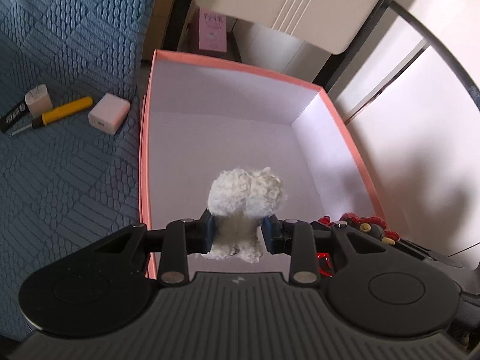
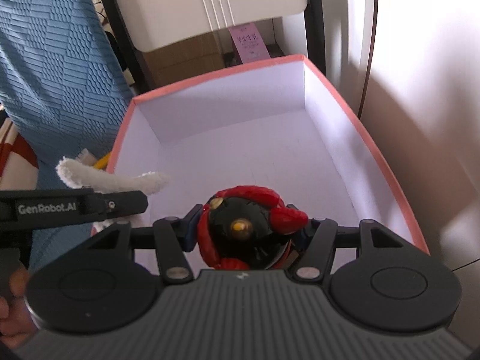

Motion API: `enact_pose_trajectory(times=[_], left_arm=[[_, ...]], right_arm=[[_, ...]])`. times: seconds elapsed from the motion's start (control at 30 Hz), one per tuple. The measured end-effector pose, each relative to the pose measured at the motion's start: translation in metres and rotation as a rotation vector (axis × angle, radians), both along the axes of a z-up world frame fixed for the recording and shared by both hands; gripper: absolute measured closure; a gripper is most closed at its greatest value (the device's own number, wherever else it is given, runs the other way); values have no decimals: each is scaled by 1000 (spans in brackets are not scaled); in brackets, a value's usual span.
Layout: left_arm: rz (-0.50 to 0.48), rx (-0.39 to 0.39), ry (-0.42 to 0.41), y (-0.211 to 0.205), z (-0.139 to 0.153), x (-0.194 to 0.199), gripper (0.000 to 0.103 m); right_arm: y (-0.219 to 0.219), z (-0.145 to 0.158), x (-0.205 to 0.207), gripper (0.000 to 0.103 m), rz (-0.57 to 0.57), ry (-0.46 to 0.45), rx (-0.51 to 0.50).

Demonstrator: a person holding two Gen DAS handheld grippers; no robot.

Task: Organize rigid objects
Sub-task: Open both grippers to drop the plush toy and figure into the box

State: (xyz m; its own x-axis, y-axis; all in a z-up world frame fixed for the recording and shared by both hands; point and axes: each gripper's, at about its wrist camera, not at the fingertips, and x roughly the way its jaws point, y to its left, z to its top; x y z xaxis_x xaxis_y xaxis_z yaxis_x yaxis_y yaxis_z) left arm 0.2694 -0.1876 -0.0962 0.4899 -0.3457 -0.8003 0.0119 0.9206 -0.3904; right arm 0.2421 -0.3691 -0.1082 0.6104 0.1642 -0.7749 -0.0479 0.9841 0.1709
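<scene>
Blue quilt [image 1: 60, 180]: pink box [image 1: 144, 156], charger [image 1: 108, 114] (white).

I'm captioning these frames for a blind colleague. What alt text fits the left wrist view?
The left gripper is shut on a fluffy white toy above an open pink box. To the box's left, a white charger cube and a yellow-handled tool lie on a blue quilted cover.

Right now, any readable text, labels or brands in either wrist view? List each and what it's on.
"GenRobot.AI": on the side of the left gripper, seen in the right wrist view.
Pink card behind the box: printed lines, too blurred to read.
Black strip on the blue cover: white print, too small to read.
Nothing else legible.
</scene>
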Motion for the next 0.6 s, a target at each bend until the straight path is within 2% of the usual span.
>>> enact_pose_trajectory(times=[0.23,0.43,0.6], left_arm=[[3,-6,15,1,-3,-1,65],[-6,17,22,4,5,-10,47],[1,5,-13,9,21,-22,46]], right_arm=[[-2,-4,1,42,-17,15,9],[-3,-1,2,41,-16,12,10],[2,10,-8,41,-8,-11,8]])
